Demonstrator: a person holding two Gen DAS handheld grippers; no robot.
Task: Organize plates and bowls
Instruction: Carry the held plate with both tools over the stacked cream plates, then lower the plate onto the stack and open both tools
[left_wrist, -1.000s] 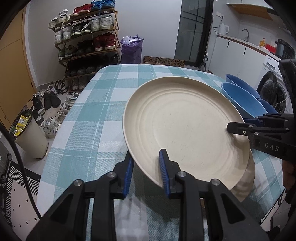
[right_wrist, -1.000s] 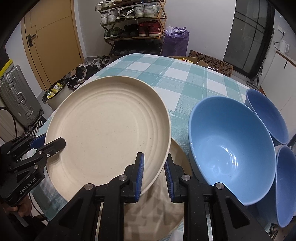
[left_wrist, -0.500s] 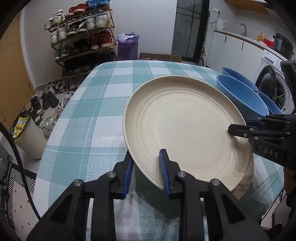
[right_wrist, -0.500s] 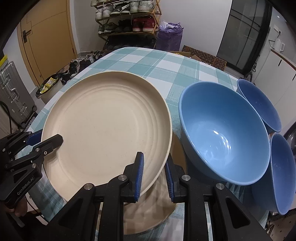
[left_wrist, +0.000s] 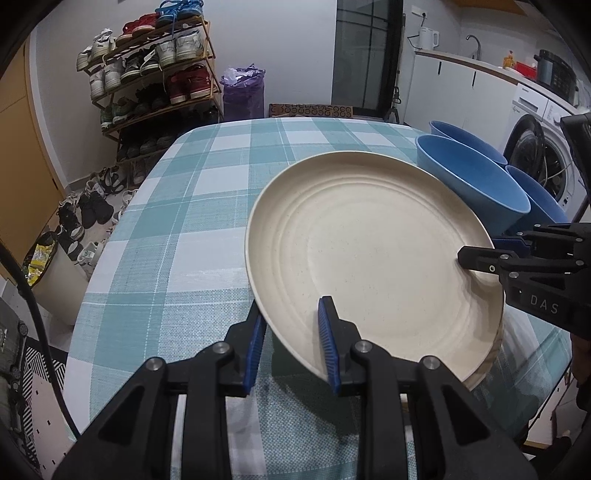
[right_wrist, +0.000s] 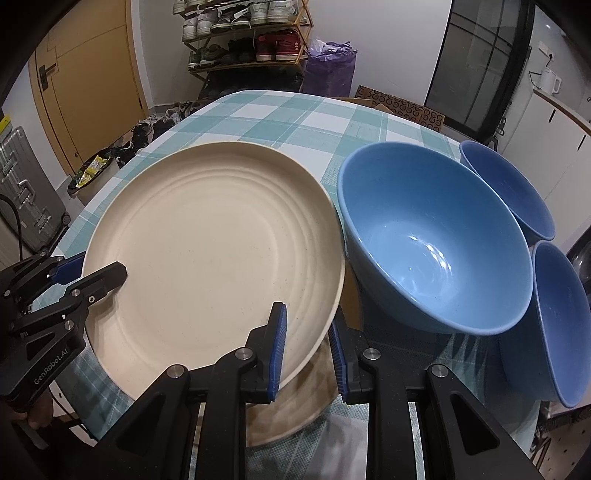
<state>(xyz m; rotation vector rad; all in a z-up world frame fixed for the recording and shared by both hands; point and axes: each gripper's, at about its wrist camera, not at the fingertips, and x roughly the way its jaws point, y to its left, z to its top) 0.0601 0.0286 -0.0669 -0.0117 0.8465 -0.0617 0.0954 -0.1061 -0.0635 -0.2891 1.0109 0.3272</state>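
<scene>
From the left wrist view, the left gripper (left_wrist: 293, 343) is pinching the near rim of a cream plate (left_wrist: 369, 254), one blue pad (left_wrist: 328, 347) lying on the plate's upper face and the other under the rim, the jaws standing only narrowly apart; the plate is hanging tilted just above a second plate (left_wrist: 484, 369), whose edge is peeking out beneath it at the lower right, over the checked tablecloth (left_wrist: 184, 236); the right gripper (left_wrist: 480, 254) is reaching in from the right and clamping the opposite rim; three blue bowls (left_wrist: 476, 184) are sitting close behind the plate on the right side of the table. From the right wrist view, the right gripper (right_wrist: 306, 350) is gripping the plate (right_wrist: 214, 251) at its near right rim, jaws almost together with the rim between them; the left gripper (right_wrist: 92, 273) is holding the far left rim; the lower plate (right_wrist: 295, 406) is showing under the near edge; the largest bowl (right_wrist: 432, 243) is standing just beside the plate's right edge, the two others crowding against it on the right.
</scene>
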